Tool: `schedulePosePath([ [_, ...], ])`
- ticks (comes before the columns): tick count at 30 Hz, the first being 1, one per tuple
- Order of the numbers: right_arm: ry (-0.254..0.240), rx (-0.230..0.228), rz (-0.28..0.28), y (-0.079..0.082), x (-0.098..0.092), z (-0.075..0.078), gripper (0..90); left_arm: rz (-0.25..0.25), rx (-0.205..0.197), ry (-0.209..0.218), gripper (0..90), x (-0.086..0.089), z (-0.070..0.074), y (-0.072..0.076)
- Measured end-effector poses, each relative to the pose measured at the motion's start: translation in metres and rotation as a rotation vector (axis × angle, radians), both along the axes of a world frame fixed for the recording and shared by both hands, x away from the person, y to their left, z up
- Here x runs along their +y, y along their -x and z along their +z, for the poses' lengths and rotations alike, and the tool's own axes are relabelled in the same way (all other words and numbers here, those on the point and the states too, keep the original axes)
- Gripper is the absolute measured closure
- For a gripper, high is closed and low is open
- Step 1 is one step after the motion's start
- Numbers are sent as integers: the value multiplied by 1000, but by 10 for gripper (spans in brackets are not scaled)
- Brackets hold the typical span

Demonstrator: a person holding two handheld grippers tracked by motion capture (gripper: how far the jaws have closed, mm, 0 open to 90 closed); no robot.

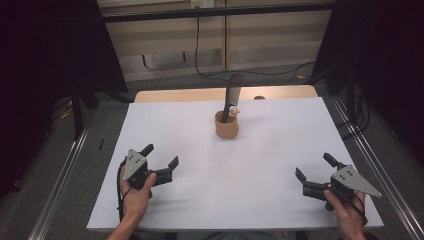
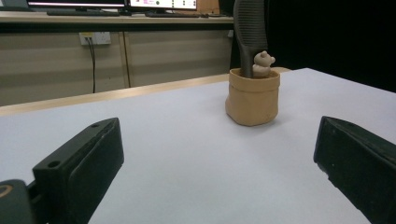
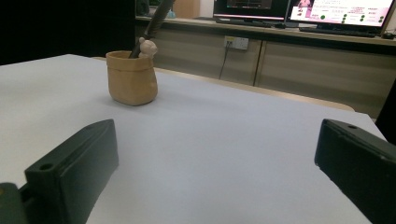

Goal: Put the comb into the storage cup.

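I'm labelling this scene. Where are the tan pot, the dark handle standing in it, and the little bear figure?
tan pot (image 2: 252, 100): left gripper view, front wall.
dark handle (image 2: 249, 23): left gripper view, ribbed upper part.
bear figure (image 2: 263, 63): left gripper view, its head at the pot's rim.

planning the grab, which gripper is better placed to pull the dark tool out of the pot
Left, marginally: open, it looks a bit nearer the pot and tool than the right, also open.

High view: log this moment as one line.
left gripper: open, empty | right gripper: open, empty | tan pot: upright mid-table, holds dark tool | contact: none
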State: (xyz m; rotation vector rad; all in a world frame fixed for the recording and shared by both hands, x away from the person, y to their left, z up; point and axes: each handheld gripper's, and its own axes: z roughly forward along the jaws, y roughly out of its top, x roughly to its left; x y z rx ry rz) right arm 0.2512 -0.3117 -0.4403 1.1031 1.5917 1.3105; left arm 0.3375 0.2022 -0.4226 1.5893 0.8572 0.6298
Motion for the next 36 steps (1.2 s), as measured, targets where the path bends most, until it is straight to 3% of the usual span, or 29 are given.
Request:
schedulePosePath([
  [2,-1,0,-2,0,0,0,0,2,-4,25,16,5,1,4],
  [5,2,2,-2,-1,0,0,0,13,-5,-14,16,10,0,9],
  [7,4,3,-2,-1,0,0,0,19,10,2,16,13,-2,12],
  [11,0,2,-5,0,0,0,0,40,27,-20,18,19,-4,17],
  [17,1,5,-6,-1,0,0,0,74,19,-20,19,30,-4,25],
  [21,2,5,-12,-1,-1,0,0,90,30,-41,19,33,-9,30],
  [25,0,6,-10,-1,0,0,0,105,18,-73,19,35,-9,35],
  [30,3,6,-9,-1,-1,-1,0,104,16,-49,19,37,-12,38],
  [33,1,8,-7,-1,-1,-1,0,77,21,-22,19,39,-12,36],
  [36,0,5,-9,-2,-1,-1,0,102,6,-13,19,41,-11,37],
])
